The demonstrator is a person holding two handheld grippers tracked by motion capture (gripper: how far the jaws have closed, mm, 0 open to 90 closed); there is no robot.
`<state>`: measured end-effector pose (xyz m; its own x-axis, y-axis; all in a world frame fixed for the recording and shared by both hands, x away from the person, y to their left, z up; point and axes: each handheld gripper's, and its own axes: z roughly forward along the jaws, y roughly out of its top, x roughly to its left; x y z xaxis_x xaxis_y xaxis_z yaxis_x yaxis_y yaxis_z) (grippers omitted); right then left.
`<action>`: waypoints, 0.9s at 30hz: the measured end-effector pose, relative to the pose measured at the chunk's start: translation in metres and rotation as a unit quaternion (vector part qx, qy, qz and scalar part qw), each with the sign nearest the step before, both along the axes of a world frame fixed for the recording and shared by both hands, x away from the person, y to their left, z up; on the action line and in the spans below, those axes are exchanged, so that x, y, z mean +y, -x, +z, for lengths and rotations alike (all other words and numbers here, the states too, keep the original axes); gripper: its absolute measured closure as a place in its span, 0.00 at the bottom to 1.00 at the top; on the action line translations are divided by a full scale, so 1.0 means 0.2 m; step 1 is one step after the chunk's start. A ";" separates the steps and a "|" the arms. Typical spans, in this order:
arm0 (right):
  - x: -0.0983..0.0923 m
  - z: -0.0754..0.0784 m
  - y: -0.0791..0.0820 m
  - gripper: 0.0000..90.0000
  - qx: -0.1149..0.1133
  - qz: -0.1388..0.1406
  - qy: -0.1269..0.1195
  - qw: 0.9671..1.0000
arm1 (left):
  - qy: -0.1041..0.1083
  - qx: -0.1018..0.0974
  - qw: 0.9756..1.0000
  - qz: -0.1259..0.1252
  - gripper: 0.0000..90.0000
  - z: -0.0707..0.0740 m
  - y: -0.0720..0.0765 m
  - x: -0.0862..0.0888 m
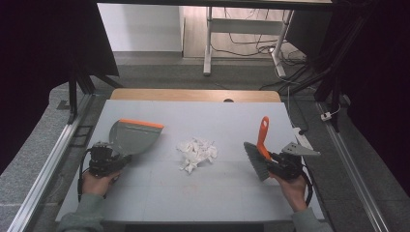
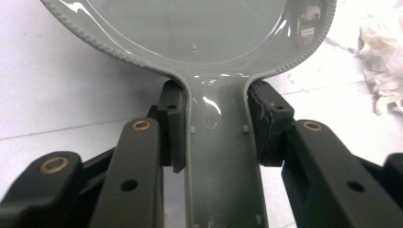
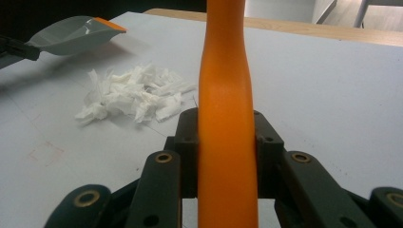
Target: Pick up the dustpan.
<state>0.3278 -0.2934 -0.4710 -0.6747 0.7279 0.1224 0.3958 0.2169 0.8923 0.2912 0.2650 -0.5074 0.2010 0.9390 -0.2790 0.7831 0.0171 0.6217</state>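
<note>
A grey dustpan with an orange front lip lies at the left of the white table. My left gripper is shut on its handle; in the left gripper view both pads press the sides of the grey handle. At the right, my right gripper is shut on the orange handle of a hand brush whose grey bristles point toward the middle. That handle rises between the jaws in the right gripper view. A pile of torn white paper scraps lies between the two tools, also seen as scraps.
The white table top ends at a wooden strip at the back. Metal rails run along both sides. A desk frame and cables stand on the floor beyond. A person's hands and grey-green sleeves come in from the bottom edge.
</note>
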 end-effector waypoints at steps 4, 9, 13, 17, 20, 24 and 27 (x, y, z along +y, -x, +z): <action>0.00 0.00 0.00 0.78 -0.002 0.000 -0.002 1.000 | 0.000 -0.009 1.000 -0.010 0.69 0.01 0.01 0.01; 0.00 0.01 0.01 0.78 -0.005 -0.001 -0.007 1.000 | -0.002 -0.036 0.999 -0.035 0.69 0.04 0.02 0.02; 0.00 0.01 0.01 0.78 -0.005 -0.002 -0.010 1.000 | -0.005 -0.050 0.998 -0.049 0.69 0.06 0.03 0.04; 0.00 0.01 0.01 0.78 -0.006 -0.004 -0.012 1.000 | -0.010 -0.056 0.997 -0.058 0.69 0.09 0.04 0.07; 0.00 0.01 0.01 0.78 -0.008 -0.005 -0.011 1.000 | -0.012 -0.064 0.996 -0.064 0.69 0.10 0.05 0.10; 0.00 0.01 0.01 0.78 -0.009 -0.004 -0.010 1.000 | -0.012 -0.074 0.994 -0.078 0.69 0.13 0.07 0.12; 0.00 0.01 0.01 0.78 -0.009 -0.005 -0.010 1.000 | -0.021 -0.071 0.994 -0.083 0.69 0.14 0.08 0.13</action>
<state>0.3257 -0.2939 -0.4686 -0.6693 0.7324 0.1247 0.3810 0.1943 0.9039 0.2747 0.2908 -0.4788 0.3889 0.8997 -0.1981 0.6777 -0.1338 0.7230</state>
